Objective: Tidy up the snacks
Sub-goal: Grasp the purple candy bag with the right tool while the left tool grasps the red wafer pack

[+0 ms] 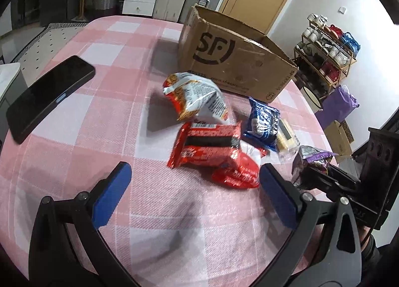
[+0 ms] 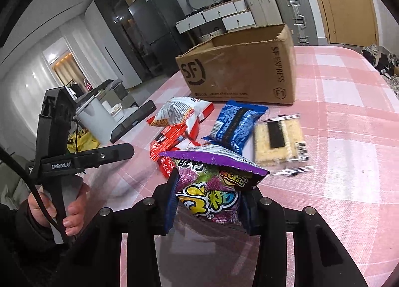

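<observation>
The right gripper [image 2: 208,202] is clamped on a purple candy bag [image 2: 212,182], which it holds lifted a little above the pink checked bench [image 2: 349,137]. Just in front of this gripper lie the other snacks: red packets [image 2: 169,142] to the front left, a blue packet [image 2: 237,124] straight ahead, and a clear pack of pale biscuits [image 2: 281,139] to the front right. Beyond them stands an open cardboard box [image 2: 239,70]. A black phone [image 2: 134,119] lies further left.

The left gripper [image 1: 193,187] hangs over the bench with its blue pads wide apart and nothing between them. The red packets [image 1: 209,149] lie just ahead of it, near its right finger, and a white and red bag [image 1: 197,97] stands a bit further ahead. The person's hand [image 2: 62,209] grips the handle of this left gripper.
</observation>
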Motion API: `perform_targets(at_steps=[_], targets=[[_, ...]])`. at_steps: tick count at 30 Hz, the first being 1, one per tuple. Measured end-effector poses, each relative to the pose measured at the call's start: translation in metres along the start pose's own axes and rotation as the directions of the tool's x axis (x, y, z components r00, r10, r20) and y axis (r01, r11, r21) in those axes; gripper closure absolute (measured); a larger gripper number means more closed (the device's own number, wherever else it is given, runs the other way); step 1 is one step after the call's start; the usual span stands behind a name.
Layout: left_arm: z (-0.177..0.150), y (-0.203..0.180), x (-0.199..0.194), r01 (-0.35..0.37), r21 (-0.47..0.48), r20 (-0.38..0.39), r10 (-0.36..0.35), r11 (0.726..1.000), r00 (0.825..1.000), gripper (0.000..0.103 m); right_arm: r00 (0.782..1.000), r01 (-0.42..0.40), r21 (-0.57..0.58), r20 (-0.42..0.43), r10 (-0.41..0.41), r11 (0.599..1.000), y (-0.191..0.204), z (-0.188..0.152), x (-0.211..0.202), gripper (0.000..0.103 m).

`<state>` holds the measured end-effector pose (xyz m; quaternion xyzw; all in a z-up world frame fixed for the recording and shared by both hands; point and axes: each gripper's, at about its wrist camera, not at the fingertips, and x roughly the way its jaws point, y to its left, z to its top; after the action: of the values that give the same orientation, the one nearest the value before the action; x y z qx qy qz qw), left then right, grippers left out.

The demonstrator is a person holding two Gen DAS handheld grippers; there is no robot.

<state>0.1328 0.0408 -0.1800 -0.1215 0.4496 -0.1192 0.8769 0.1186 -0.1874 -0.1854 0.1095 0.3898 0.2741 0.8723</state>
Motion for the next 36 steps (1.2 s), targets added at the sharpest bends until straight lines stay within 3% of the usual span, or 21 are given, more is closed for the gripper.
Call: perform_targets(at_steps=[11, 18, 23, 26, 32, 34, 36], targets=[[0.020, -0.017, 0.035, -0.004, 0.052, -0.057, 0.007, 0.999, 0.998, 0.001, 1.000, 0.002, 0.034, 0.028, -0.003, 0.999, -0.012, -0.006, -0.015, 0.061], [0.034, -0.005, 0.055, -0.016, -0.035, -0.080, 0.013, 0.999, 0.997, 0.001, 0.999, 0.008, 0.050, 0.030, -0.010, 0.999, -0.019, -0.008, -0.016, 0.061], [0.038, 0.002, 0.064, 0.035, -0.059, -0.112, -0.041, 0.998, 0.993, 0.002, 1.000, 0.005, 0.054, 0.026, -0.007, 0.999, -0.021, -0.009, -0.016, 0.061], [0.038, 0.004, 0.067, 0.049, -0.061, -0.112, -0.056, 0.997, 0.992, 0.006, 1.000, 0.005, 0.058, 0.026, -0.006, 0.998, -0.022, -0.010, -0.014, 0.061], [0.040, 0.009, 0.070, 0.069, -0.048, -0.112, -0.074, 0.997, 0.991, 0.024, 1.000, 0.003, 0.059, 0.025, -0.004, 0.998, -0.022, -0.010, -0.015, 0.061], [0.040, 0.011, 0.070, 0.062, -0.052, -0.117, -0.067, 0.997, 0.991, 0.039, 1.000, 0.002, 0.060, 0.025, -0.003, 0.998, -0.022, -0.011, -0.015, 0.061], [0.040, 0.010, 0.070, 0.046, -0.045, -0.121, -0.051, 0.998, 0.991, 0.044, 1.000, 0.000, 0.063, 0.022, -0.002, 0.998, -0.022, -0.011, -0.014, 0.061]])
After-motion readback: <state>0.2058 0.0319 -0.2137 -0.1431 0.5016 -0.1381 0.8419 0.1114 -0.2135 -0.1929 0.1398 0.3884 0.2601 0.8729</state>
